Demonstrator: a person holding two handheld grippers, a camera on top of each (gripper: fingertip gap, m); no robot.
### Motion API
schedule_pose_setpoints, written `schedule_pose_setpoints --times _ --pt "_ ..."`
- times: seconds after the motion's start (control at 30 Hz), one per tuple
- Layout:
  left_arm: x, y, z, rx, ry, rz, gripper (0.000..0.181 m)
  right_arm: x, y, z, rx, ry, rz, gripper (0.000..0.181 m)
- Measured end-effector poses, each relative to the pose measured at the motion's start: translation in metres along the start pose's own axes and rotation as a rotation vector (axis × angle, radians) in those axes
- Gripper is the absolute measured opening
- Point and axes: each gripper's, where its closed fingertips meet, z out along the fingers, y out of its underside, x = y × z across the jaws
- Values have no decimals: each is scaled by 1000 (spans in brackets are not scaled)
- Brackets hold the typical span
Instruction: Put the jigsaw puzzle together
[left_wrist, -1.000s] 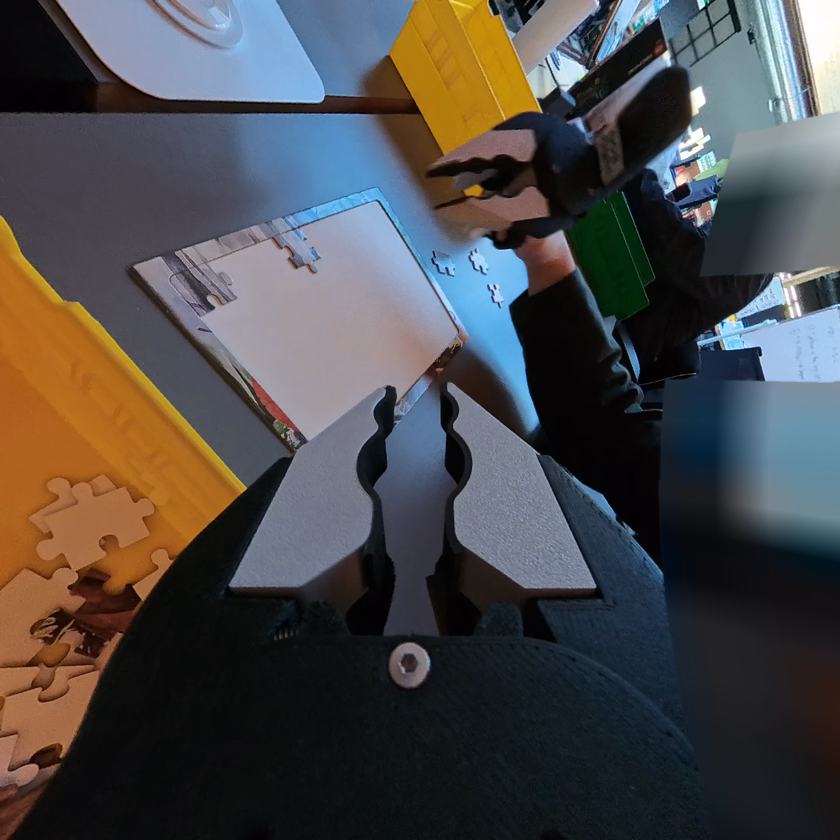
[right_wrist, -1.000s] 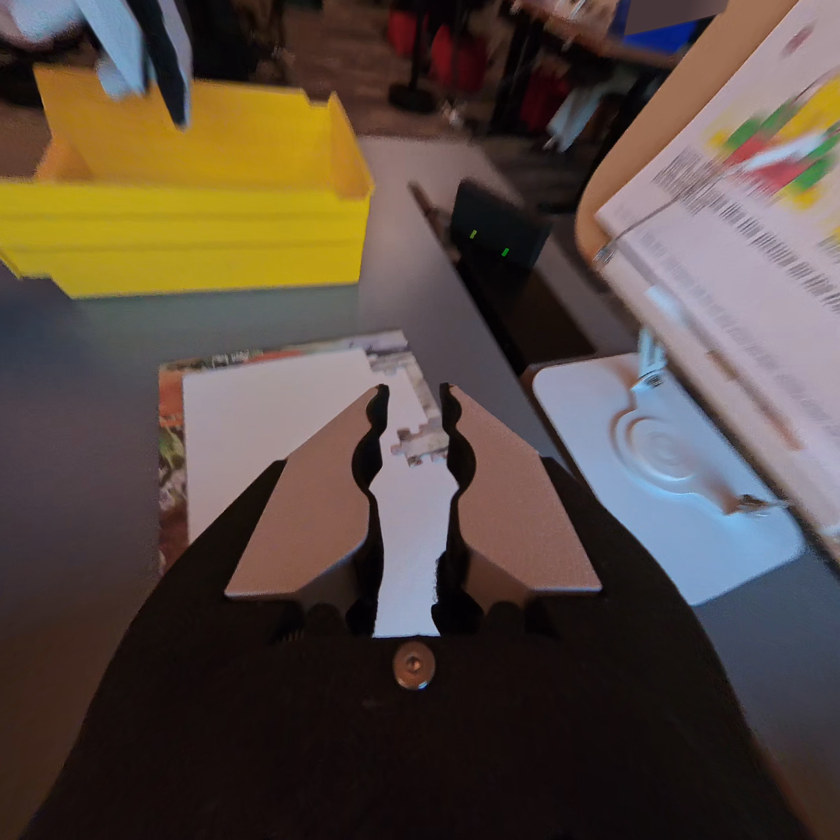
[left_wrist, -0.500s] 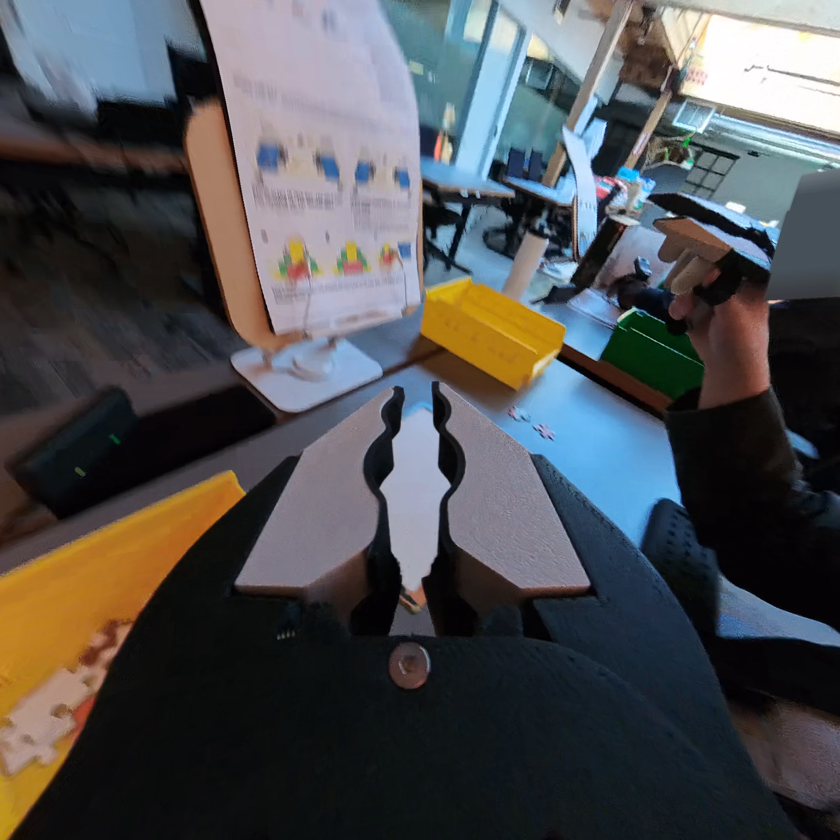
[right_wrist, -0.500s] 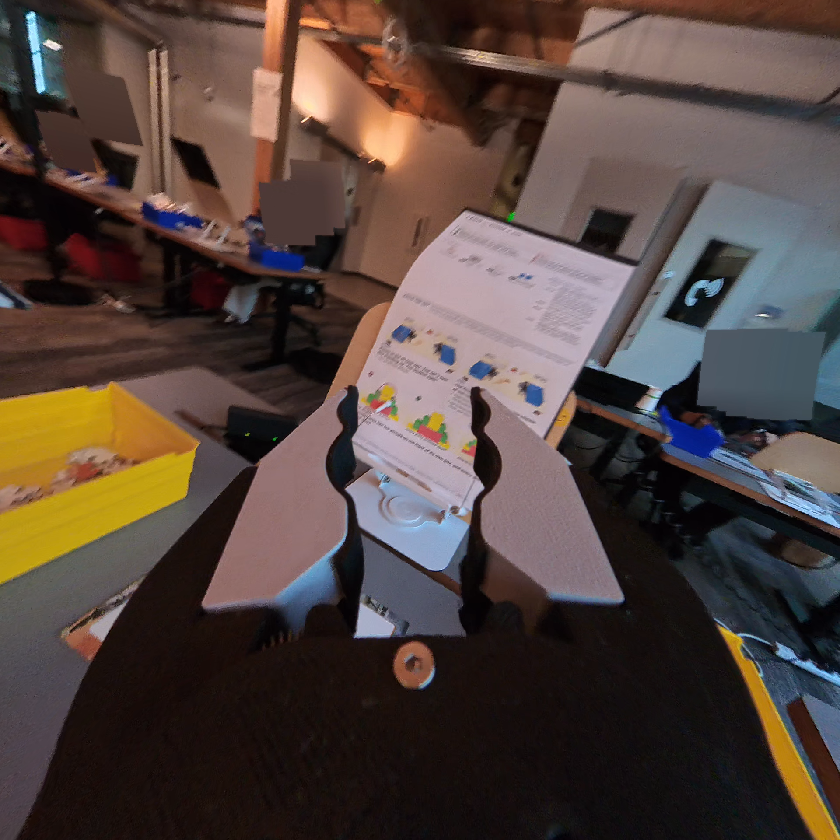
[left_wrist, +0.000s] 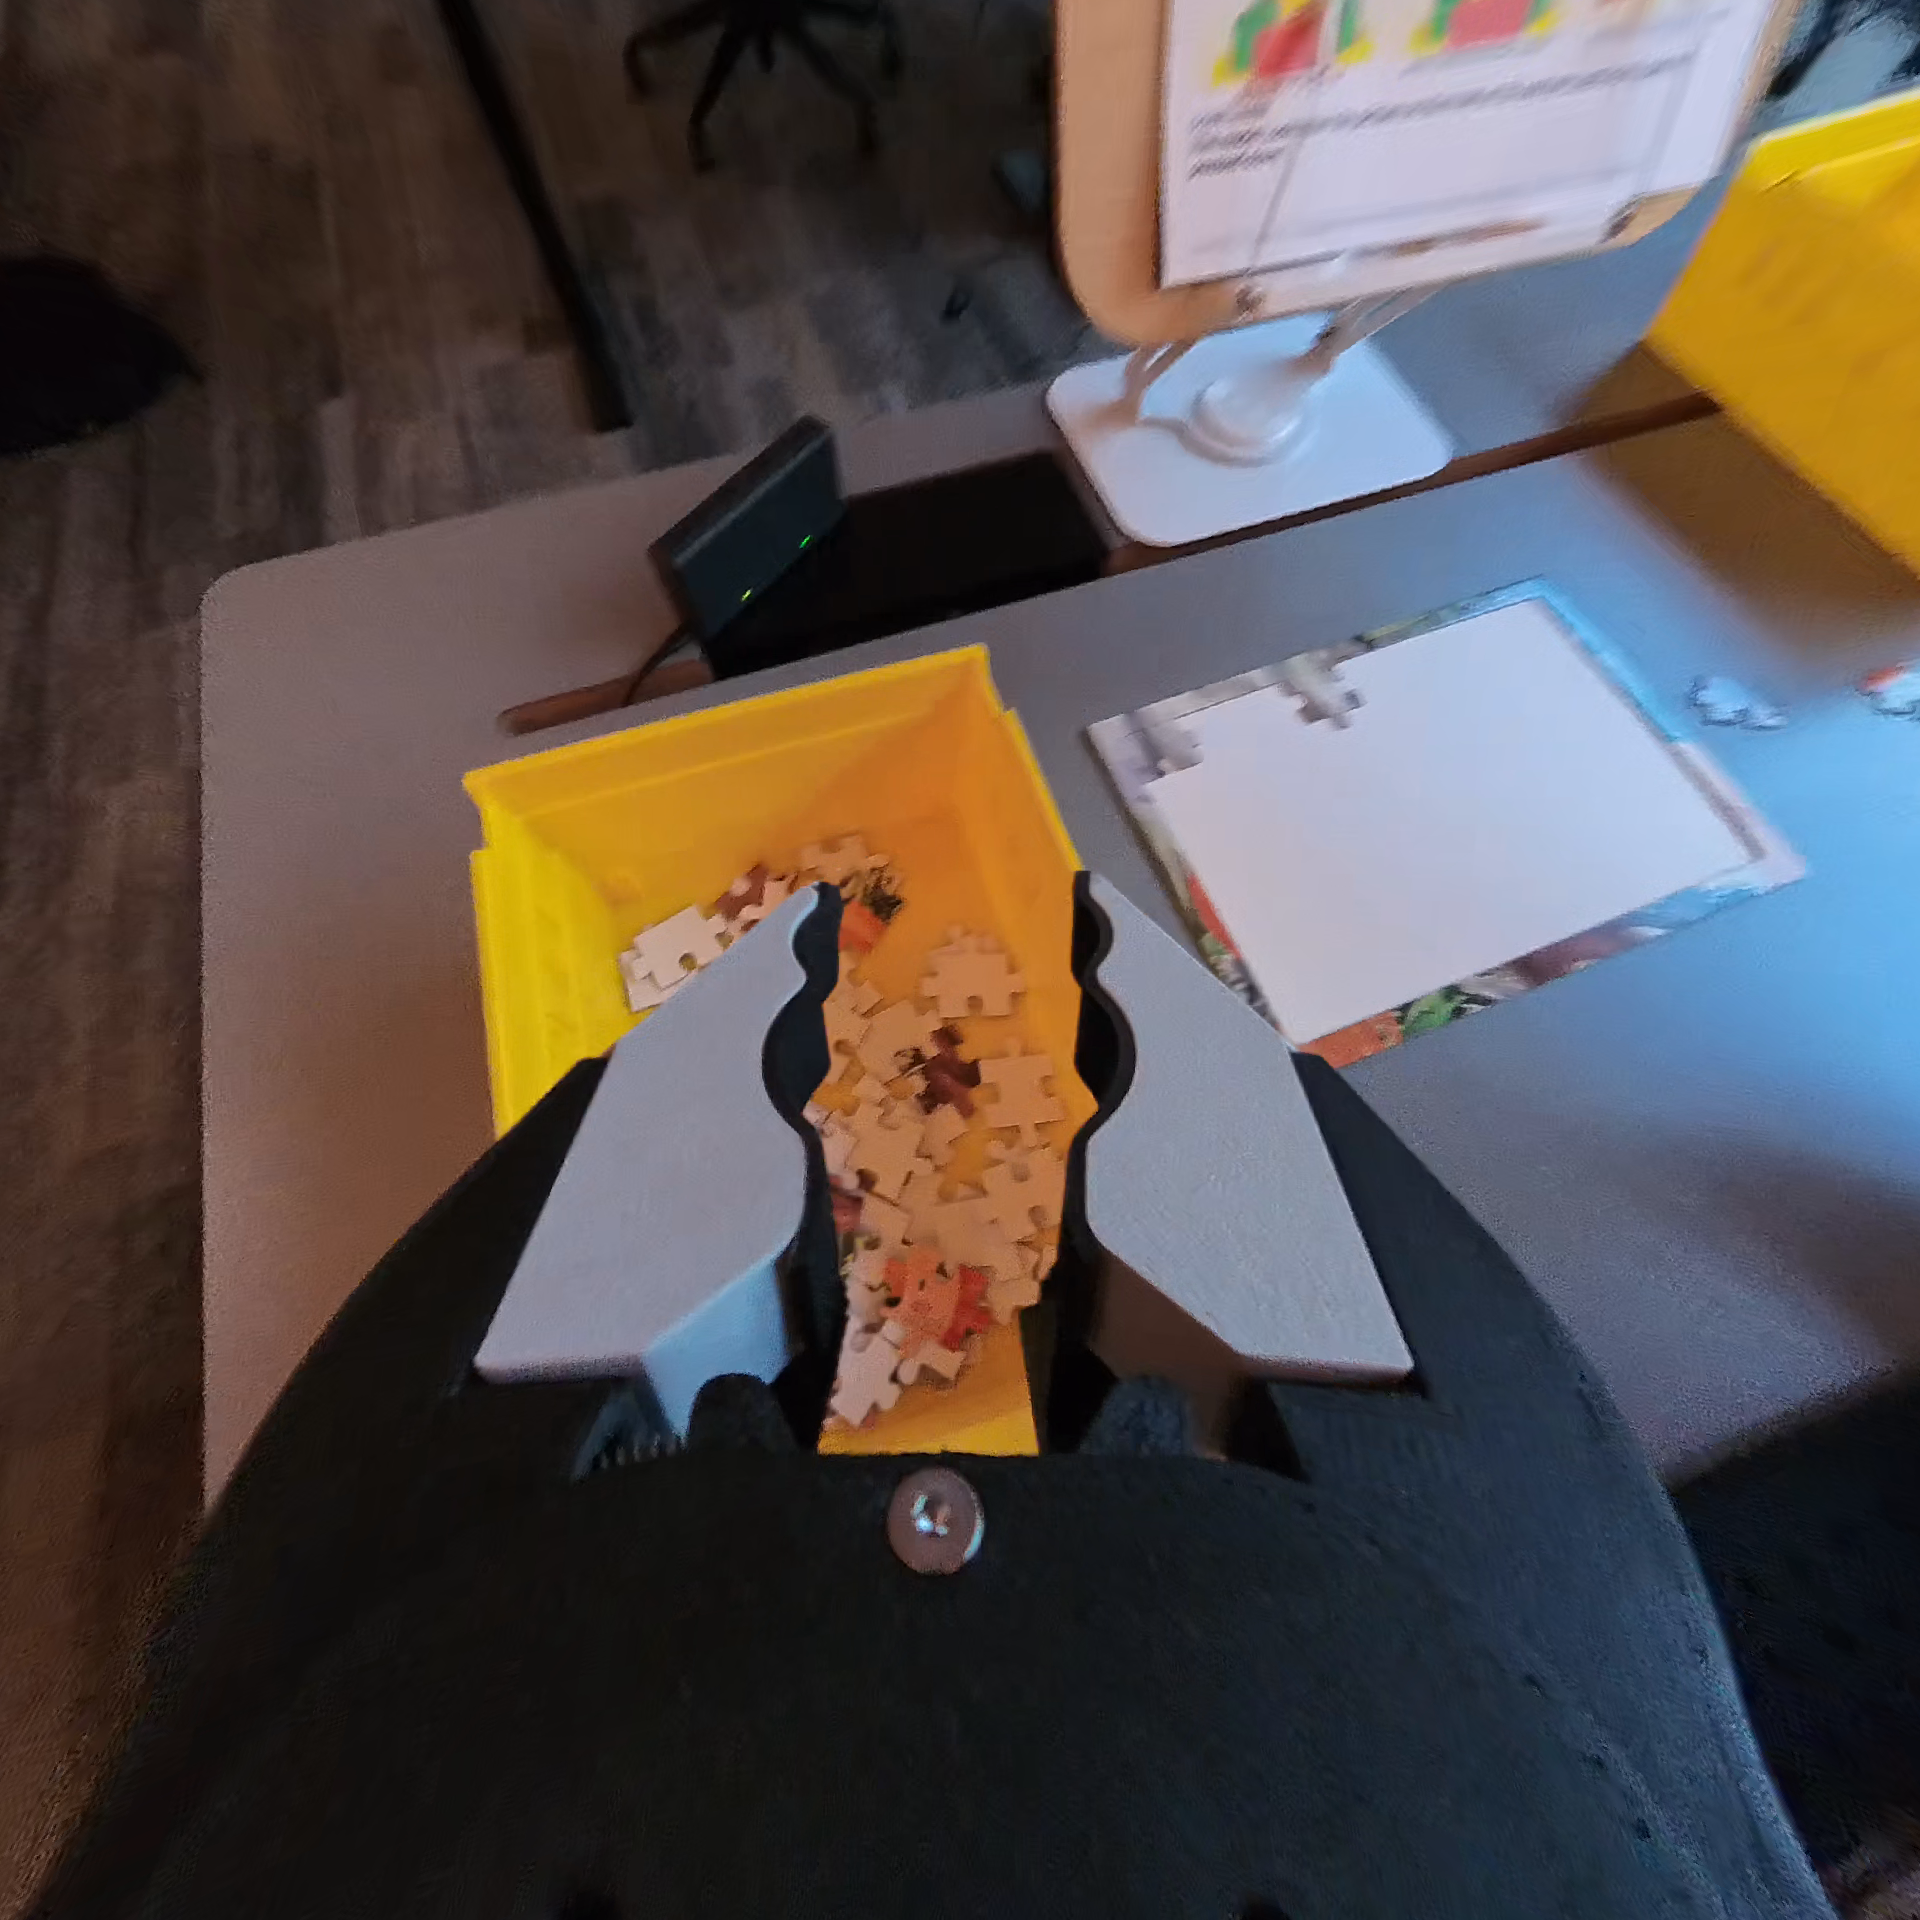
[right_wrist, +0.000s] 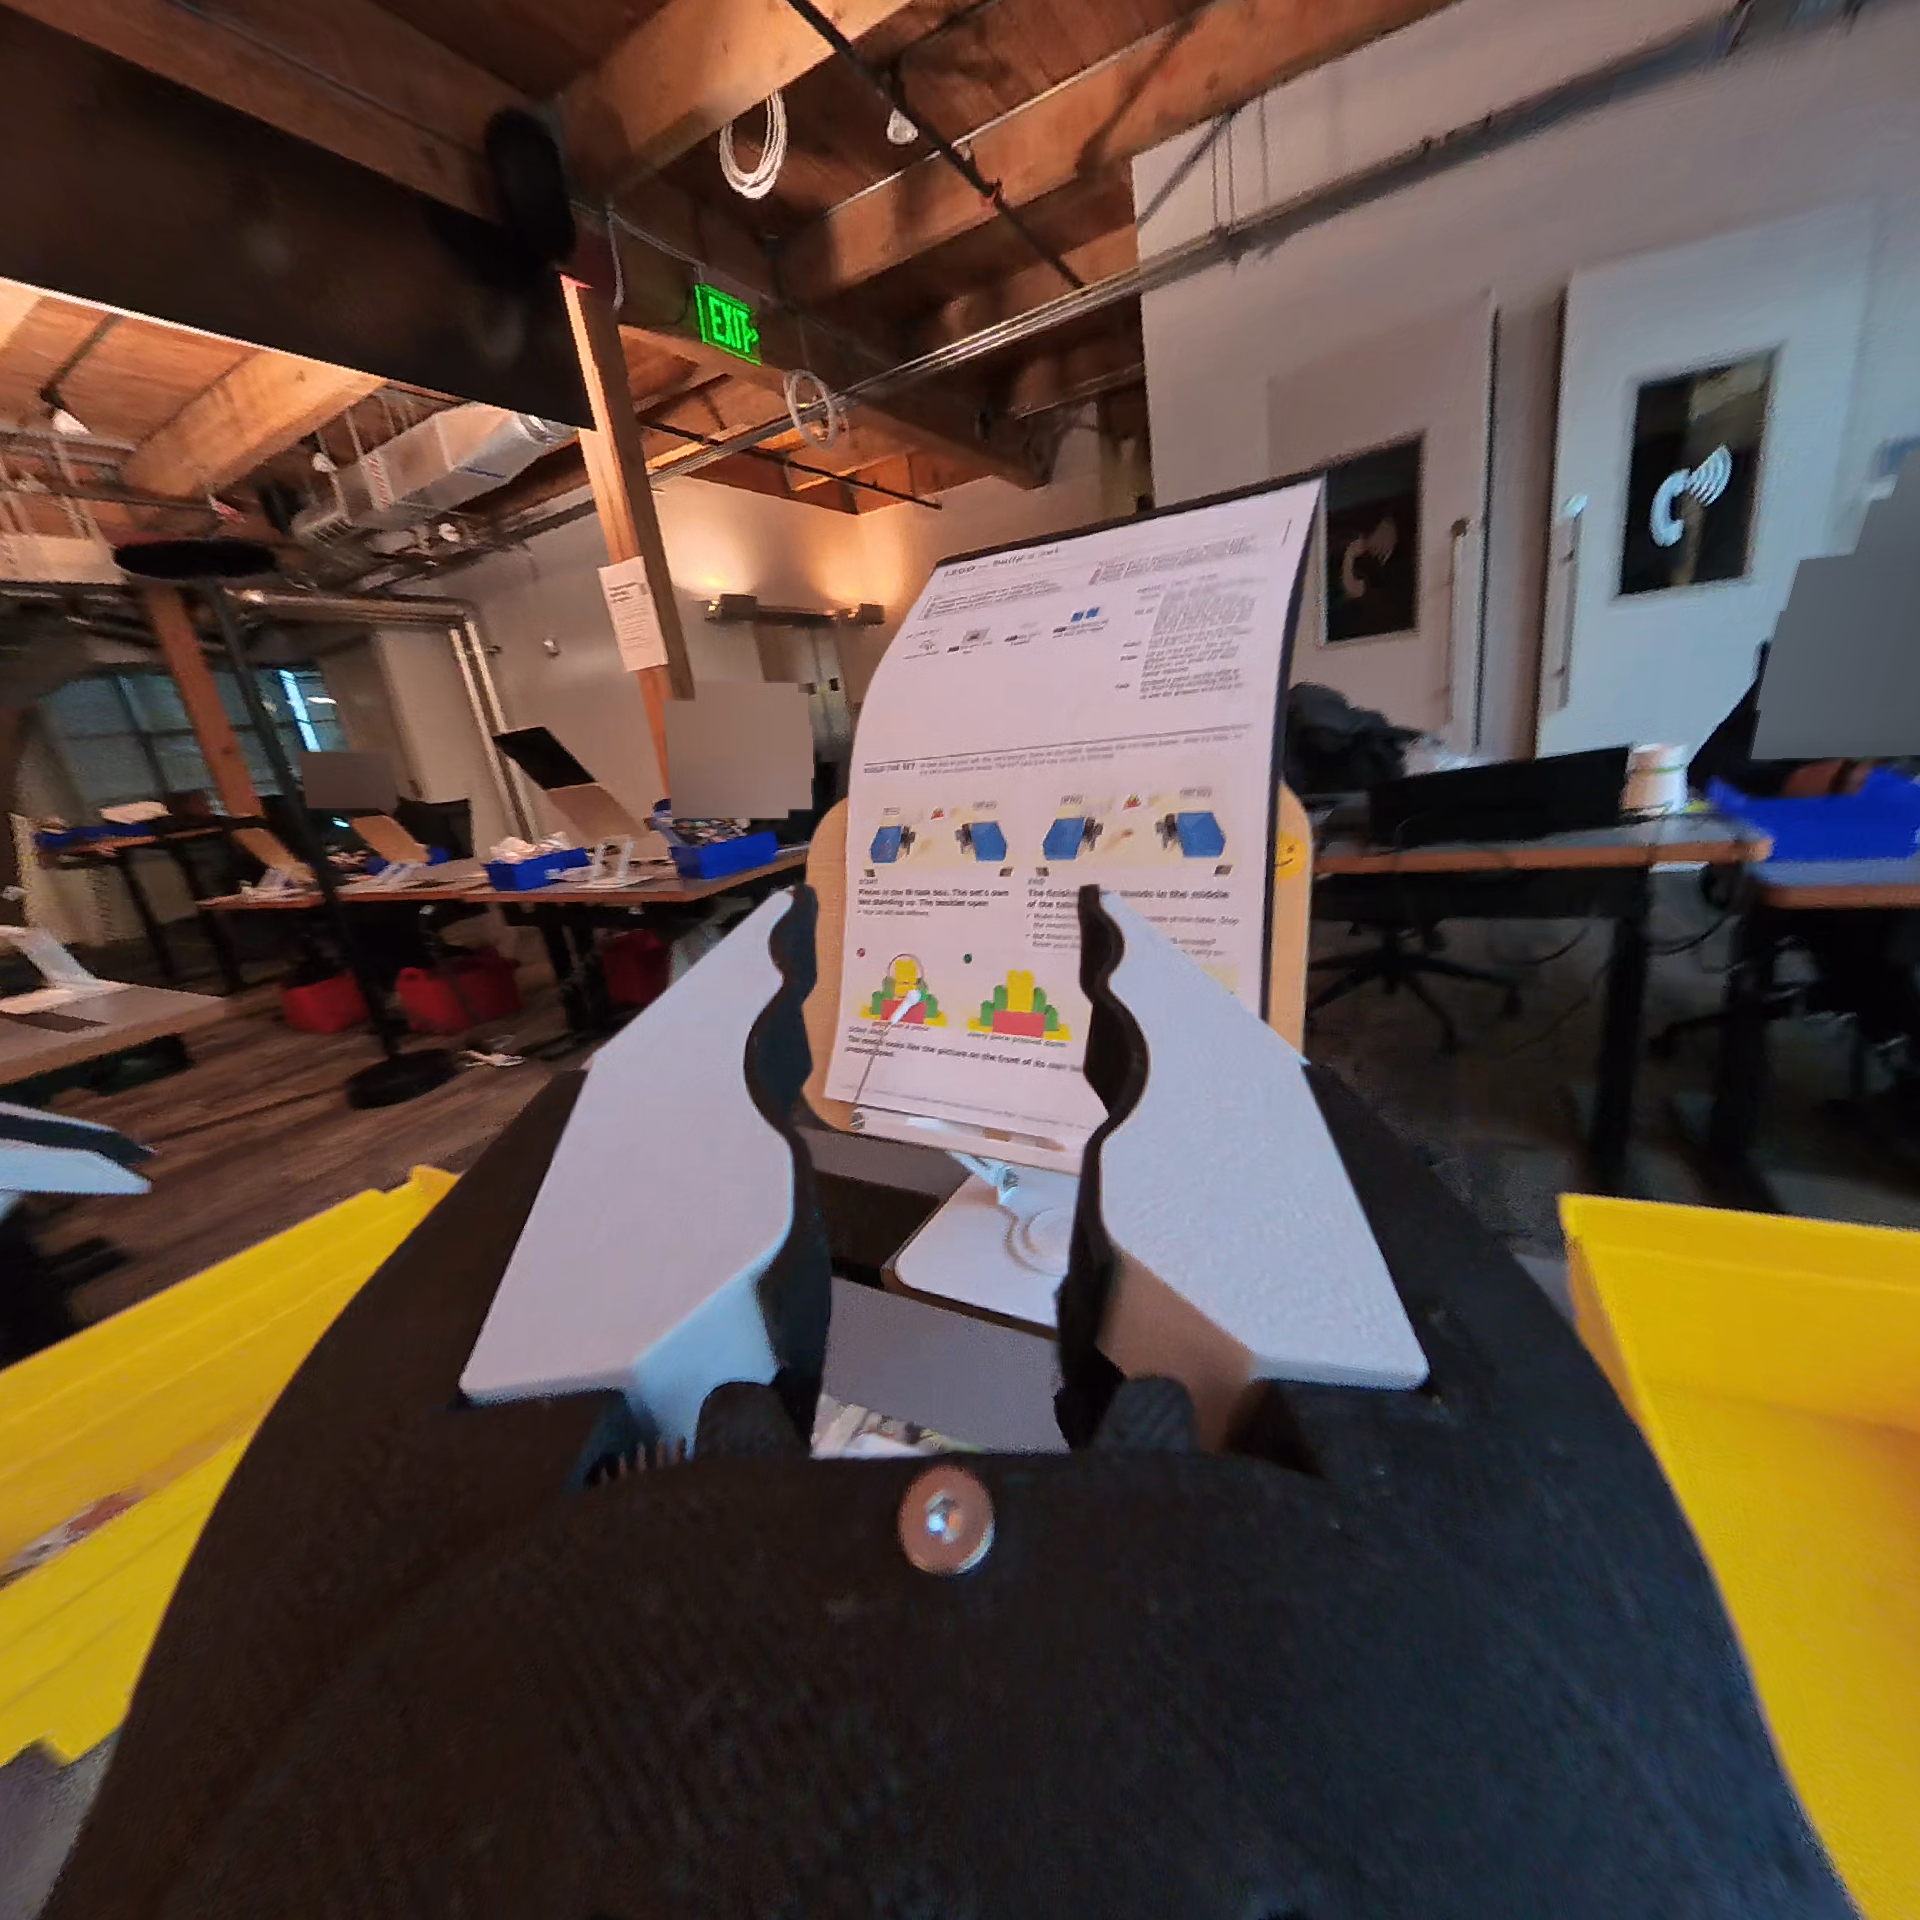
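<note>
So the left tool (left_wrist: 948, 909) hung wide open and empty over the yellow bin (left_wrist: 727, 758) of loose pieces (left_wrist: 940, 1122), looked like the picking step. Next it'd need to drop onto one piece and pinch. Board (left_wrist: 1444, 821) sat just beside the bin on the worktop (left_wrist: 1558, 1143). Right tool (right_wrist: 940, 909) was open too, empty, pointing off at the sheet (right_wrist: 1081, 727).

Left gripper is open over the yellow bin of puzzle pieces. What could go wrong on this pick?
1. The puzzle pieces lie heaped and overlapping in the yellow bin, so the open left gripper may pinch several at once.
2. Many show blank backs, so the choice may not fit the puzzle board.
3. The right gripper faces the instruction sheet, giving no view of the pick.
</note>
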Motion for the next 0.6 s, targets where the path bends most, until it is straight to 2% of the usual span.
schedule_pose_setpoints --times 0.1,0.23,0.4,0.53,0.6 --pt "-13 15 30 -107 -7 -27 43 2 5 2 -4 -41 66 49" --pt "-15 40 65 -239 86 -36 40 -2 12 7 -27 -67 62 49" --pt "-43 75 95 -374 30 -82 35 -11 19 12 -68 -72 -2 49" --pt "-48 100 120 -459 89 -162 33 -16 24 14 -93 -80 -26 49" --pt "-51 119 129 -539 96 -147 34 -15 24 14 -92 -84 -21 49"
